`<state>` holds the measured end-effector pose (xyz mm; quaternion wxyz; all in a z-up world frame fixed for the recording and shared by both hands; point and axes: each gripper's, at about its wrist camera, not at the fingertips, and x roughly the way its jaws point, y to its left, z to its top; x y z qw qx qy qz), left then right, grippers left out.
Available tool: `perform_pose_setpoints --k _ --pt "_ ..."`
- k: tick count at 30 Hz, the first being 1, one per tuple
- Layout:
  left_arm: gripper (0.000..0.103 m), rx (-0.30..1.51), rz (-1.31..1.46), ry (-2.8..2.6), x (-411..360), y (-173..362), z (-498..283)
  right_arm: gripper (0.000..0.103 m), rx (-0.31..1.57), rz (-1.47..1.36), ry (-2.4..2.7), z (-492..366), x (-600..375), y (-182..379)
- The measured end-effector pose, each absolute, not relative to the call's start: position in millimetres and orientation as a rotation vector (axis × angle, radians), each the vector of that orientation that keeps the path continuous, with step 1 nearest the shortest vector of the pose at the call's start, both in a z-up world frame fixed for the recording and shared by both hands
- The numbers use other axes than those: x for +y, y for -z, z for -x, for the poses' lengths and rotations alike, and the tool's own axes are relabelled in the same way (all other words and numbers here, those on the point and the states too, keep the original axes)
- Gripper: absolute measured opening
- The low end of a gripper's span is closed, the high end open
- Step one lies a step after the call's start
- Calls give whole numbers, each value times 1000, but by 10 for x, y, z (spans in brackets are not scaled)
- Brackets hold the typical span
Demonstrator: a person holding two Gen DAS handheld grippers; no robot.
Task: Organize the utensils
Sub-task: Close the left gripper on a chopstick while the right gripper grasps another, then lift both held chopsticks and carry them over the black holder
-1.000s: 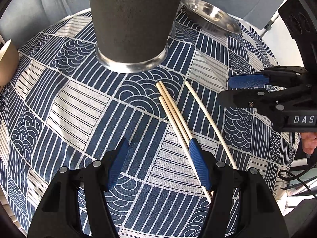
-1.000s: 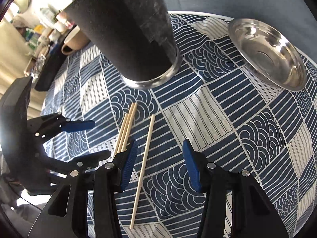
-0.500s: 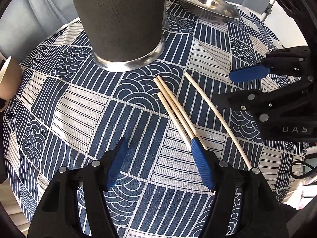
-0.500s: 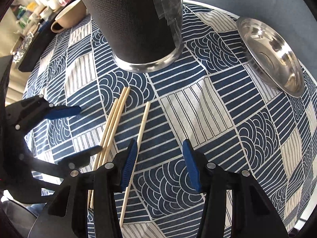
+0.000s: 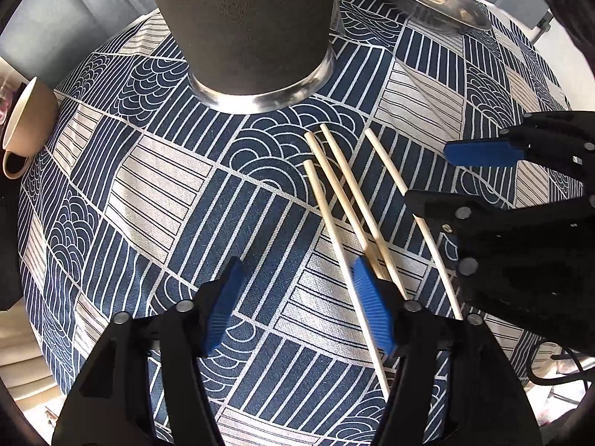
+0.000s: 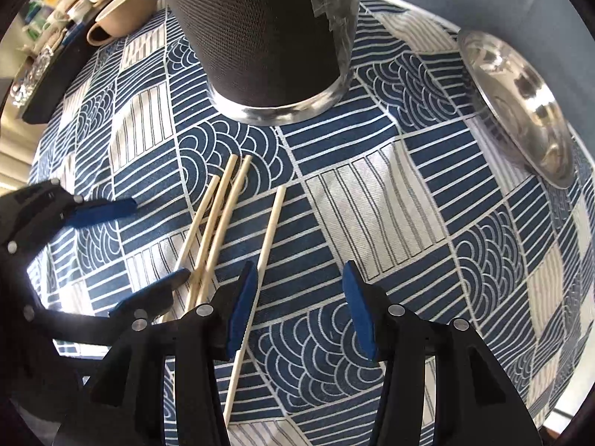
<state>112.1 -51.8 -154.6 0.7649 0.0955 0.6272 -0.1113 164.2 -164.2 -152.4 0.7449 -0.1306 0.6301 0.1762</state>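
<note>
Worktop under blue-and-white patterned cloth (image 5: 156, 200) is carrying one tall dark mesh holder (image 5: 245, 26), one steel dish (image 6: 520, 104), one beige mug (image 5: 26, 122), four pale wooden chopsticks (image 5: 349, 200) lying loose. Pick-up step seemingly beginning: left tongs (image 5: 297, 308) are closing on nothing, three clustered sticks just outside; right tongs (image 6: 301, 304) are hanging released beside the lone stick. Next: centring over sticks before clenching.

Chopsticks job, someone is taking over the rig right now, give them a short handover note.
Left gripper: empty, jaws closing over the cloth beside the three bunched chopsticks.
Right gripper: open, empty, with the lone chopstick under its left pad.
All four sticks lie flat on the patterned tablecloth in front of the black mesh holder.
Done: nothing picked up.
Left: grasp the sticks and stand them in the holder, probably the bunch first.
</note>
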Motion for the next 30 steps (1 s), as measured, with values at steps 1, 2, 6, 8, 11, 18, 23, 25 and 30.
perform_pose_setpoints --k 1,2,6,8,11,18,23,25,30 --pt "47 1362 -216 254 -524 1534 -1112 44 1381 294 -386 -1647 -1621 1525" --pt "36 1367 -214 270 -523 1520 -1103 42 1382 306 -396 -1645 -1589 1526" --pt "11 1405 -167 295 -435 1502 -1098 5 1424 207 -501 -1657 -1635 1532" --pt "6 1432 -128 309 -338 1501 -1100 4 1452 138 -515 -1689 -1723 1548" --pt "5 1467 -79 326 -177 1510 -1085 2 1462 127 -517 -1707 -1808 1536" --pt "4 1519 22 319 189 1545 -925 0 1466 103 -558 -1580 -1948 1468" --pt "4 1488 32 298 381 1406 -884 5 1456 135 -536 -1555 -1915 1487" --pt "4 1475 23 294 400 1346 -870 5 1447 160 -525 -1536 -1875 1476" --pt "4 1451 36 293 501 1238 -856 6 1475 210 -524 -1504 -1769 1527"
